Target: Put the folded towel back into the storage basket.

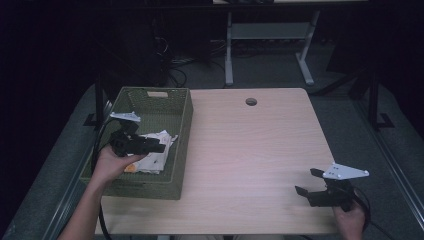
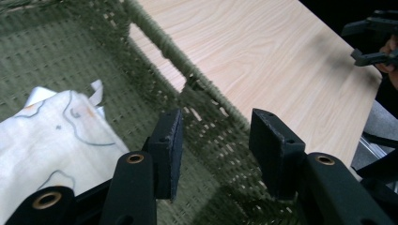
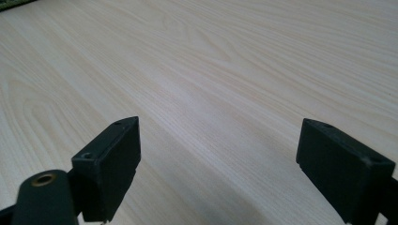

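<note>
Left claw (image 2: 213, 145) gapes inside basket (image 2: 197, 79), beside cloth (image 2: 51, 131).

- Your counter (image 1: 250, 150) looks like pale wood with wavy grain lines, smooth and a little shiny.
- The green basket (image 1: 182, 130) is woven and rough, with small gaps in the weave.
- The white cloth (image 2: 51, 140) in it looks soft, thin and crinkled.
- Your left tool (image 2: 216, 150) and right tool (image 3: 218, 168) have dull black, plastic-looking jaws with brassy metal rings.

A pale wooden table (image 1: 250, 150) bears a green woven basket (image 1: 182, 125) at its left edge.
</note>
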Motion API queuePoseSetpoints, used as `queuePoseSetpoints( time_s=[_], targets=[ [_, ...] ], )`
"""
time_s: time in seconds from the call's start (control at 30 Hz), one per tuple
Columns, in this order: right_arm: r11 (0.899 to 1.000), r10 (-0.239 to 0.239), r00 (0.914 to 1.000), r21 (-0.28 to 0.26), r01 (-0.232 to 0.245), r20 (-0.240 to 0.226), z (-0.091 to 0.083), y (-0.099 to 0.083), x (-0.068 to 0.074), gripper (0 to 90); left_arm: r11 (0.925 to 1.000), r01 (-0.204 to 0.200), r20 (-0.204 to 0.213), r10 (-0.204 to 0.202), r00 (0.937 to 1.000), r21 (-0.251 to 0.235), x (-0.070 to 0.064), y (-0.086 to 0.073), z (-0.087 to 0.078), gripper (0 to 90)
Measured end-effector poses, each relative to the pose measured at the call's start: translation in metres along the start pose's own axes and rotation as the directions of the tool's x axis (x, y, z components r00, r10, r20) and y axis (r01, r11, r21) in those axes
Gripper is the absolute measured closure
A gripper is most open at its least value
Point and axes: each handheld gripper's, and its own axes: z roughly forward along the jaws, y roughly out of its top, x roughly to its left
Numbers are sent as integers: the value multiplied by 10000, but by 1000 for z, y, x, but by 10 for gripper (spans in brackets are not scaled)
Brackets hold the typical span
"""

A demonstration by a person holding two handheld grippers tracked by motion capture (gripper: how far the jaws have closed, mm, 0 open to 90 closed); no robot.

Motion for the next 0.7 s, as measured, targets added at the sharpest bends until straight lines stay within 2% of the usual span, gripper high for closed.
queuePoseSetpoints(
  time_s=[0.3,0.53,0.7],
  targets=[
    [10000,-9,10000,-5,9,2,0,0,0,135,9990,-414,309,419,9986,-164,-14,10,3,545],
    [10000,5,10000,-15,-5,-2,0,-1,0,136,9968,-791,579,795,9951,-105,-31,16,15,540],
    [10000,-9,10000,-28,9,3,-1,-1,0,135,9955,-947,664,950,9933,-79,-38,18,20,536]
  ],
)
